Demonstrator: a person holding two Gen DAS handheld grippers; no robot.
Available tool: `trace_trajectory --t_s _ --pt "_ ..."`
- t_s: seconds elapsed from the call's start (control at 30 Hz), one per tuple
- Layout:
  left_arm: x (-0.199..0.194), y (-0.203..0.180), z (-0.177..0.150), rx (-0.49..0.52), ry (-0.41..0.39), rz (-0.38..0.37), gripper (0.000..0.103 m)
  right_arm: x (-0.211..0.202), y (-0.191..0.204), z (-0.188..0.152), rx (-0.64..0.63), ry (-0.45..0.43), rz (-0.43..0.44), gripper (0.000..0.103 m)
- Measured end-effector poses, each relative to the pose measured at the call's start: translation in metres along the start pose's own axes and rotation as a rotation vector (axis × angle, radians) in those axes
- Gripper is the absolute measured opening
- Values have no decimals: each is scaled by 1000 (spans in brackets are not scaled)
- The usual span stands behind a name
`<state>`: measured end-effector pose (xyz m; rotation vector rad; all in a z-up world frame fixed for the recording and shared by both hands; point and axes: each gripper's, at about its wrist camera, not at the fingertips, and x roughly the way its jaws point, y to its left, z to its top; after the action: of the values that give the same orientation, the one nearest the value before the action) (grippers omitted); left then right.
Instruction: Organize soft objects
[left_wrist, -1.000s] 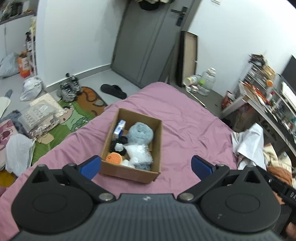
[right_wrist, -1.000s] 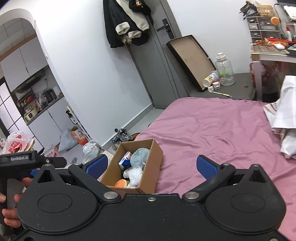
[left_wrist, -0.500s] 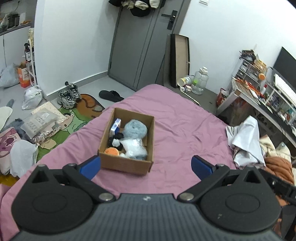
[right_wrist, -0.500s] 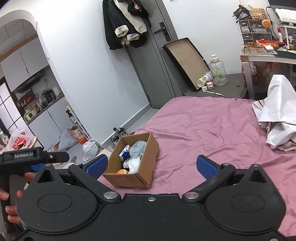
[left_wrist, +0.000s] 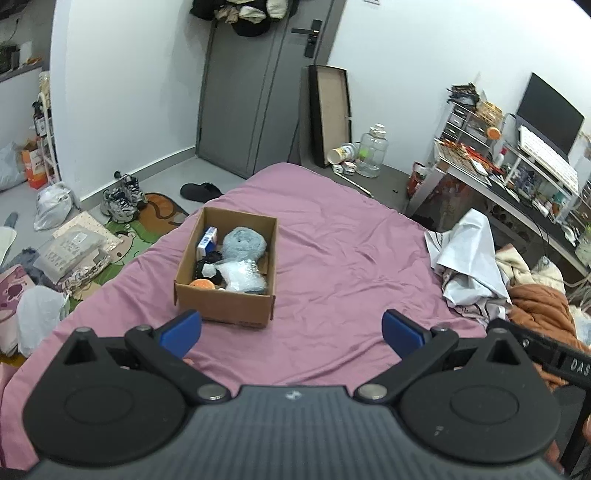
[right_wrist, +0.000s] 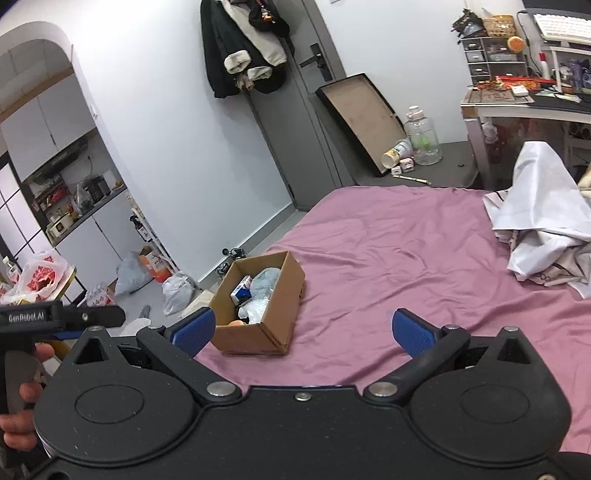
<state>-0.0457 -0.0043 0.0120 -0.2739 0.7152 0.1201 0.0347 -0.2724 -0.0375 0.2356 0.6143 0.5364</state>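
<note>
Cardboard box (left_wrist: 226, 269): open, on pink bed (left_wrist: 351, 266), near-left part.
Contents: grey-blue plush (left_wrist: 243, 242), bubble-wrap bundle (left_wrist: 243, 277), orange ball (left_wrist: 202, 283), black-and-white toy (left_wrist: 207, 267), small blue-white carton (left_wrist: 207, 238); all inside.
Left gripper (left_wrist: 291, 330): jaws released, empty, hanging near side of box.
Right gripper (right_wrist: 303, 330): jaws released, empty.
White cloth heap (left_wrist: 469, 262): right bed edge, well apart from box.
Progress: apparently near complete; no loose soft item visible on bed beyond heap.
</note>
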Motion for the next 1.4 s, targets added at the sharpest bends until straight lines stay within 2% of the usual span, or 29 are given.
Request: trace_trajectory --t_s 0.1,0.27,0.53,1.4 --pt "0 -8 -8 28 -1 3 103 0 3 -6 -10 3 0 103" --pt "5 -6 -22 10 12 8 103 9 11 -14 4 42 -12 103" --pt "10 6 -26 -10 25 23 103 15 42 -27 -132 74 -23 103" --pt "11 33 -30 -61 28 53 103 21 44 -27 -106 97 -41 103"
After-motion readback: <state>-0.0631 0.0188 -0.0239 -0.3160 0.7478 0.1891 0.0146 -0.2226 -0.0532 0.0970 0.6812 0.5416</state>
